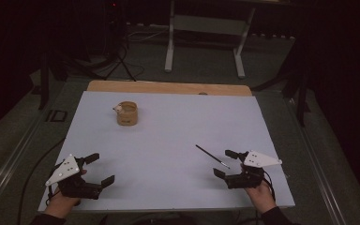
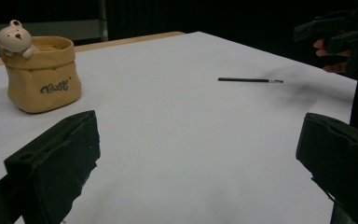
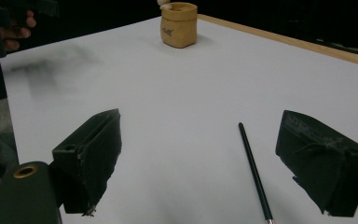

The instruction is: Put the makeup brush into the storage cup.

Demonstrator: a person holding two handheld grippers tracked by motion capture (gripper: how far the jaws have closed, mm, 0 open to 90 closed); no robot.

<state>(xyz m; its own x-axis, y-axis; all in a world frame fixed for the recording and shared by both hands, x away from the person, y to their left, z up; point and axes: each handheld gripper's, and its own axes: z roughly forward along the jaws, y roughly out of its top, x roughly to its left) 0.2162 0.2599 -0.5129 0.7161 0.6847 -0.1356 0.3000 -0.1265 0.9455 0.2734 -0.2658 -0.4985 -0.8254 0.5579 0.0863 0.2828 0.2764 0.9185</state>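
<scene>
A thin black paintbrush (image 1: 212,156) lies flat on the white sheet (image 1: 168,140), right of centre. In the right gripper view the paintbrush (image 3: 254,171) rests on the sheet ahead, between the two wide-apart jaws and nearer the right one, touched by neither. My right gripper (image 1: 225,163) is open just beside the brush's near end. A tan bag-shaped pot (image 1: 127,114) with a small bear figure on its rim stands at the back left; in the left gripper view the pot (image 2: 42,74) is upright. My left gripper (image 1: 99,168) is open and empty at the front left.
A strip of bare wooden tabletop (image 1: 168,87) runs behind the sheet. Beyond it stands a grey metal frame (image 1: 206,28) on the dark floor. Cables trail over the floor at the back left.
</scene>
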